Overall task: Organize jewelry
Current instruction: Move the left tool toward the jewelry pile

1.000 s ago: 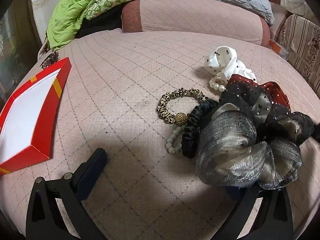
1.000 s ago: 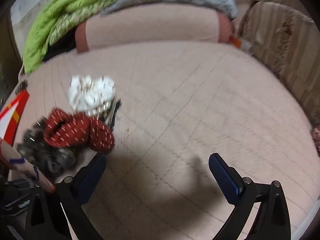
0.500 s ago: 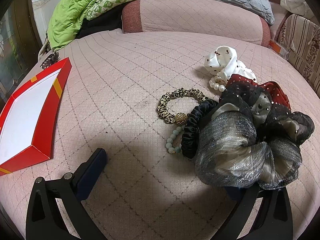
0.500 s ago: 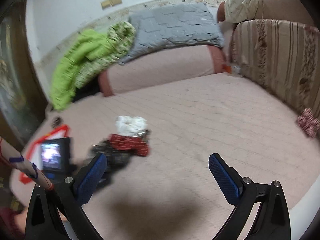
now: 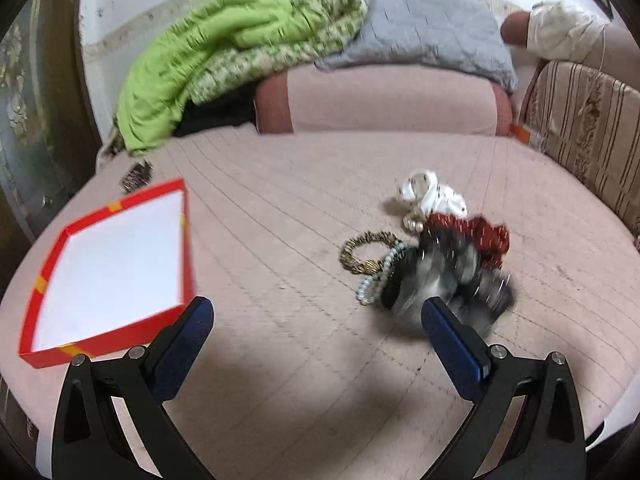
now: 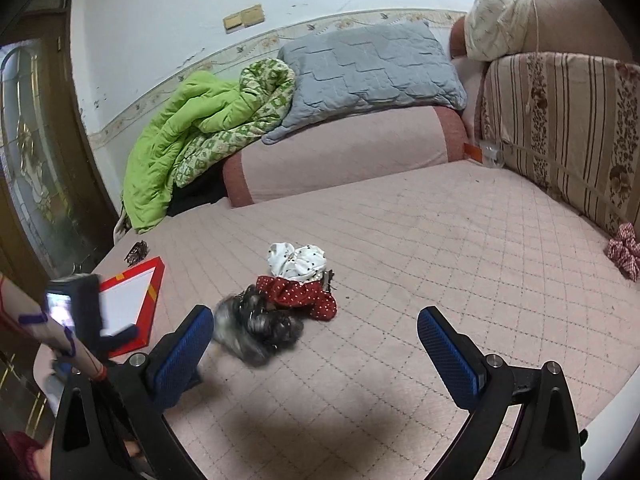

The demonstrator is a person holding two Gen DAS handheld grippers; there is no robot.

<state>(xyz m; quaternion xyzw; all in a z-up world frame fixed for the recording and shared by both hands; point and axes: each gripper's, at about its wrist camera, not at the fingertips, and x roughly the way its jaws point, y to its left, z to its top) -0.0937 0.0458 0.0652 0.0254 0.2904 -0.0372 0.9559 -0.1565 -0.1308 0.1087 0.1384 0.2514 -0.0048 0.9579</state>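
1. The left tool (image 5: 316,320) is hovering above the pink quilted bed (image 5: 280,216) with its jaws spread wide and nothing between them; the right tool (image 6: 314,334) is hanging just as wide and just as empty.

2. The jewelry is lying in one heap right of centre in the left view: a gold-and-black beaded bracelet (image 5: 360,250), a pale green bead bracelet (image 5: 374,284) draped against it, a pearl strand (image 5: 412,222), and tangled with them a grey-black scrunchie (image 5: 452,280), a red dotted scrunchie (image 5: 476,234) and a white dotted scrunchie (image 5: 432,194).

3. The open red box (image 5: 108,260) is sitting well apart to the left, white floor showing, nothing in it as far as can be seen, so the sorting is looking barely begun.

4. For a clean pick, the left tool is probably best coming down on the gold-and-black bracelet, the one loop lying mostly clear on the heap's box side, and closing across its band.

5. What is standing in the way: the green beads are touching that bracelet and could be dragged along, and the fluffy grey-black scrunchie is crowding the right finger (image 5: 452,344).

6. Around the edges, a green quilt (image 6: 192,128) and grey pillow (image 6: 368,64) are piled at the head, a checked pink scrunchie (image 6: 626,250) is lying alone by the striped cushion (image 6: 560,128), and a small dark hair clip (image 6: 136,251) is resting beyond the box.
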